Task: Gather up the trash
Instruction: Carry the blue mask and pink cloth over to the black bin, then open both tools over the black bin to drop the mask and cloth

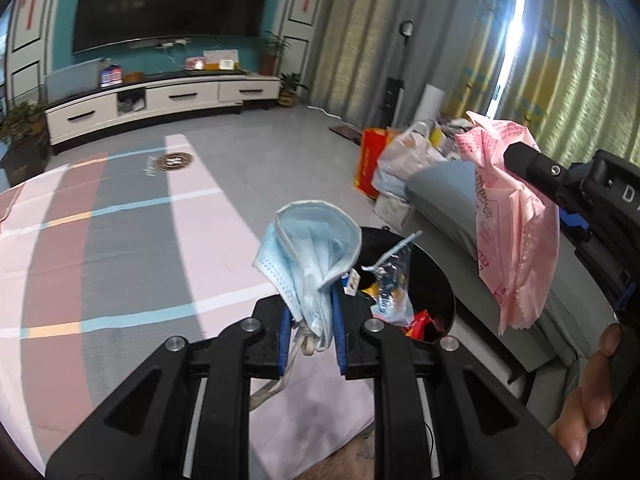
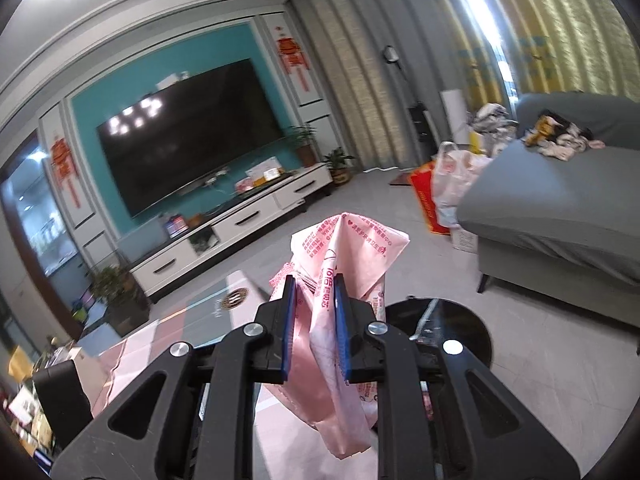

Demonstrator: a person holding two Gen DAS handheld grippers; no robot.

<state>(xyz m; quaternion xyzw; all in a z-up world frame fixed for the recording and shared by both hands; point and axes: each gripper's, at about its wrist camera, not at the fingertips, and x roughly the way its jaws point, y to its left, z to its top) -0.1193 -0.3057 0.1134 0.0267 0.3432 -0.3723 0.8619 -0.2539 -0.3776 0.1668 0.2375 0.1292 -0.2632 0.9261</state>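
Observation:
My left gripper (image 1: 311,322) is shut on a crumpled light-blue face mask (image 1: 308,248), held above the table edge, just left of a round black trash bin (image 1: 436,276) that holds wrappers and a straw. My right gripper (image 2: 316,320) is shut on a pink plastic wrapper (image 2: 344,264) with red print. That wrapper also shows in the left wrist view (image 1: 516,216), hanging from the right gripper (image 1: 516,160) above and right of the bin. The bin's black rim shows in the right wrist view (image 2: 460,320), below and right of the wrapper.
A pink, grey and blue striped tablecloth (image 1: 120,240) covers the table at left. A grey sofa (image 2: 552,216) stands at right with bags (image 1: 404,160) piled beside it. A TV (image 2: 192,136) and a white cabinet (image 1: 160,100) stand across the room.

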